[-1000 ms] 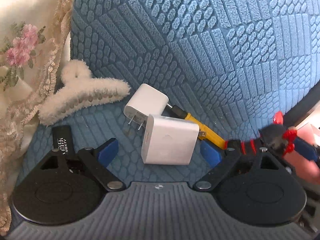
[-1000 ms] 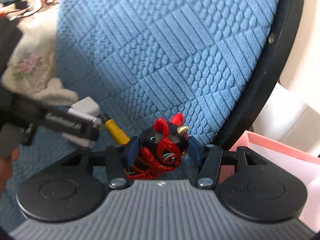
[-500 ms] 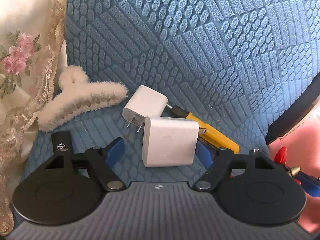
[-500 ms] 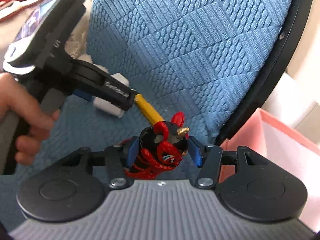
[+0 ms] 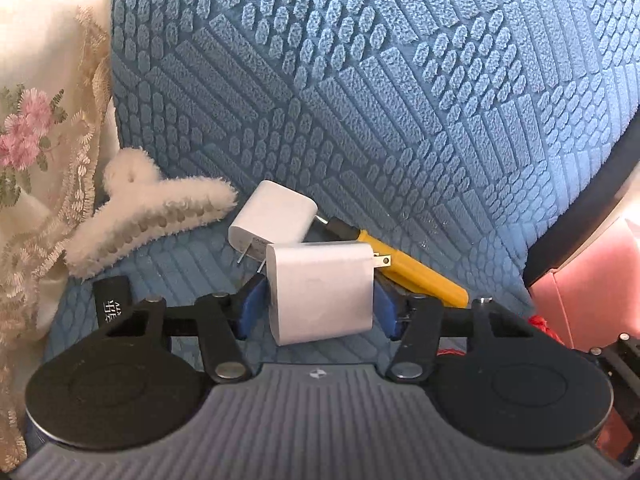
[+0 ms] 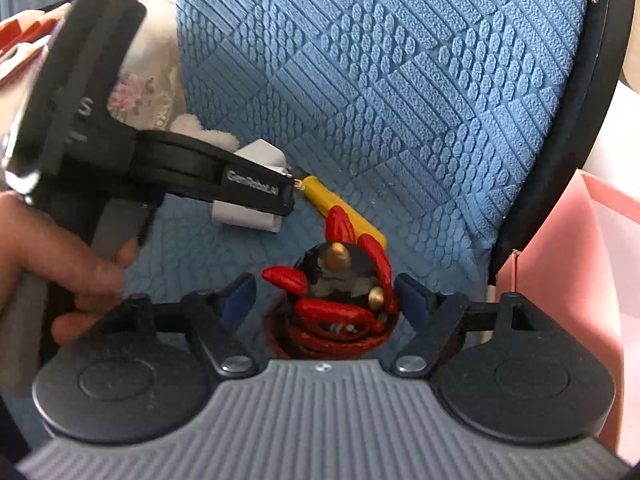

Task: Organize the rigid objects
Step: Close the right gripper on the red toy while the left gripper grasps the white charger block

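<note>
We have just been closing our left claw (image 5: 320,306) on the white charger (image 5: 322,292) and opening the right claw (image 6: 326,300), now parted around the red-and-black figurine (image 6: 336,304); lifting the charger is likely next.

Yellow-handled tool (image 5: 420,276): tip behind small charger (image 5: 276,220), part of handle behind large charger (image 5: 322,292) and blue pad. Black stick (image 5: 113,300) with white lettering: lower end under gripper frame, print too small to read. Pink box (image 5: 592,280) cut by right edge. Right view: red-and-black figurine (image 6: 340,304) blurred, base behind gripper body; left gripper (image 6: 256,190) covers most of chargers; hand (image 6: 52,264) cut by left edge.
</note>
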`<control>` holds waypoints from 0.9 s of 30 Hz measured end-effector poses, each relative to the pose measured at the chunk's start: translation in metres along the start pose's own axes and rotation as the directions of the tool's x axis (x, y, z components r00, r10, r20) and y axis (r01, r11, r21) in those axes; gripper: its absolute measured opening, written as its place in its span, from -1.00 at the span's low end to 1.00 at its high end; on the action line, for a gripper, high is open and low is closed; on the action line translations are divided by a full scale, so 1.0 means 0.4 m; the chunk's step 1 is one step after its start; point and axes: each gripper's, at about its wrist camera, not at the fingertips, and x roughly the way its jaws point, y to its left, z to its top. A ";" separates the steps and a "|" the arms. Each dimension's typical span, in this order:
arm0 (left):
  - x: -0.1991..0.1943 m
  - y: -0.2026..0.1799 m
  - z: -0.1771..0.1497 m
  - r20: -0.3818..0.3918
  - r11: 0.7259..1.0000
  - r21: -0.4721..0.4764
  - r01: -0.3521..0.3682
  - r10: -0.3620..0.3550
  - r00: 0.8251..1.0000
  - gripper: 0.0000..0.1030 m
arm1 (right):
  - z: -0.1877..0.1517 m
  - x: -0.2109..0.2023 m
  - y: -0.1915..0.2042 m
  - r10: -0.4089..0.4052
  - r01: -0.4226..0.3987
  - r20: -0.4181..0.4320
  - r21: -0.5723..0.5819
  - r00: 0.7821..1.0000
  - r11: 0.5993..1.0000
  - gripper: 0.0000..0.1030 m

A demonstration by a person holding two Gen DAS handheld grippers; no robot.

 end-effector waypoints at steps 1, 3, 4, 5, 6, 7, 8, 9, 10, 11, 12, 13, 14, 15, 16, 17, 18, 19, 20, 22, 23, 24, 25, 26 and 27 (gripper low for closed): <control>0.001 0.002 0.000 -0.001 1.000 -0.005 0.001 -0.002 1.000 0.21 | 0.000 0.002 0.001 -0.005 0.005 0.000 -0.005 1.000 1.000 0.39; -0.001 0.006 0.000 -0.006 1.000 -0.017 0.004 -0.005 1.000 0.21 | -0.002 0.003 -0.001 -0.021 0.021 -0.002 -0.004 1.000 1.000 0.20; -0.002 0.008 0.000 -0.009 1.000 -0.023 0.005 -0.006 1.000 0.21 | 0.001 0.007 -0.006 -0.029 0.029 -0.004 -0.001 1.000 1.000 0.20; -0.003 0.009 -0.001 -0.012 1.000 -0.029 0.008 -0.008 1.000 0.21 | 0.001 0.006 -0.008 -0.028 0.028 -0.004 0.004 1.000 1.000 0.20; -0.002 0.009 -0.001 -0.016 0.999 -0.033 0.009 -0.009 1.000 0.21 | 0.003 0.004 -0.010 -0.029 0.029 -0.006 0.007 1.000 1.000 0.20; -0.004 0.008 -0.003 -0.020 0.999 -0.034 0.011 -0.012 1.000 0.21 | 0.002 0.002 -0.011 -0.032 0.032 -0.006 0.011 0.999 0.999 0.20; -0.006 0.004 -0.005 -0.022 0.999 -0.034 0.014 -0.015 1.000 0.21 | 0.002 0.000 -0.011 -0.032 0.032 -0.005 0.016 0.999 0.999 0.20; -0.008 0.001 -0.006 -0.024 0.999 -0.032 0.018 -0.019 1.000 0.21 | 0.000 0.000 -0.014 -0.035 0.035 -0.001 0.020 0.999 0.999 0.20; -0.011 -0.001 -0.008 -0.025 0.999 -0.031 0.022 -0.023 0.999 0.21 | -0.001 -0.001 -0.015 -0.038 0.038 0.002 0.021 0.999 0.999 0.20; -0.015 -0.003 -0.009 -0.025 0.999 -0.034 0.025 -0.026 0.999 0.21 | -0.002 -0.001 -0.017 -0.038 0.038 0.001 0.020 0.999 0.999 0.20; -0.019 -0.004 -0.011 -0.026 0.999 -0.039 0.026 -0.027 0.999 0.21 | -0.002 -0.002 -0.020 -0.037 0.037 0.000 0.020 0.999 0.999 0.20; -0.024 -0.004 -0.014 -0.026 0.999 -0.048 0.025 -0.026 0.999 0.21 | -0.001 -0.003 -0.022 -0.035 0.035 0.000 0.023 0.999 0.999 0.20; -0.031 -0.007 -0.019 -0.029 0.998 -0.055 0.022 -0.023 0.999 0.21 | 0.000 -0.005 -0.024 -0.032 0.032 0.000 0.025 0.999 0.999 0.20; -0.036 -0.008 -0.025 -0.031 0.998 -0.055 0.019 -0.021 0.999 0.21 | -0.005 -0.014 -0.025 -0.035 0.035 -0.001 0.027 0.999 0.999 0.20; -0.042 -0.009 -0.032 -0.030 0.999 -0.053 0.014 -0.016 0.999 0.21 | -0.005 -0.016 -0.026 -0.035 0.035 -0.003 0.028 0.999 0.999 0.20; -0.046 -0.009 -0.037 -0.033 0.998 -0.055 0.007 -0.009 0.999 0.21 | -0.004 -0.017 -0.026 -0.034 0.035 -0.005 0.032 0.999 0.999 0.20; -0.051 -0.006 -0.042 -0.037 0.998 -0.064 0.003 -0.006 0.999 0.21 | -0.005 -0.020 -0.027 -0.036 0.036 -0.007 0.041 0.999 0.998 0.20; -0.059 -0.002 -0.046 -0.039 0.997 -0.075 0.009 -0.011 0.999 0.21 | -0.004 -0.023 -0.027 -0.037 0.037 -0.007 0.048 0.999 0.998 0.20; -0.066 0.001 -0.050 -0.039 0.997 -0.080 0.015 -0.018 0.999 0.21 | -0.005 -0.028 -0.026 -0.035 0.036 -0.005 0.049 0.999 0.998 0.20; -0.087 0.000 -0.057 -0.028 0.997 -0.074 0.018 -0.020 0.999 0.21 | -0.007 -0.041 -0.023 -0.038 0.038 -0.002 0.049 0.999 0.998 0.20; -0.098 -0.002 -0.060 -0.023 0.997 -0.069 0.018 -0.020 1.000 0.21 | -0.007 -0.047 -0.023 -0.039 0.039 -0.004 0.052 0.999 0.998 0.20; -0.112 -0.002 -0.064 -0.017 0.998 -0.067 0.021 -0.022 1.000 0.21 | -0.009 -0.054 -0.023 -0.042 0.042 -0.007 0.052 0.999 0.998 0.20; -0.128 -0.002 -0.069 -0.011 0.997 -0.069 0.027 -0.028 1.000 0.21 | -0.009 -0.057 -0.023 -0.045 0.046 -0.011 0.052 0.999 0.998 0.20; -0.145 -0.001 -0.073 -0.007 0.997 -0.069 0.033 -0.033 0.999 0.21 | -0.008 -0.062 -0.023 -0.048 0.048 -0.015 0.056 0.999 0.997 0.20; -0.156 -0.002 -0.077 -0.002 0.997 -0.067 0.036 -0.036 0.999 0.21 | -0.008 -0.068 -0.024 -0.047 0.048 -0.017 0.061 0.999 0.997 0.20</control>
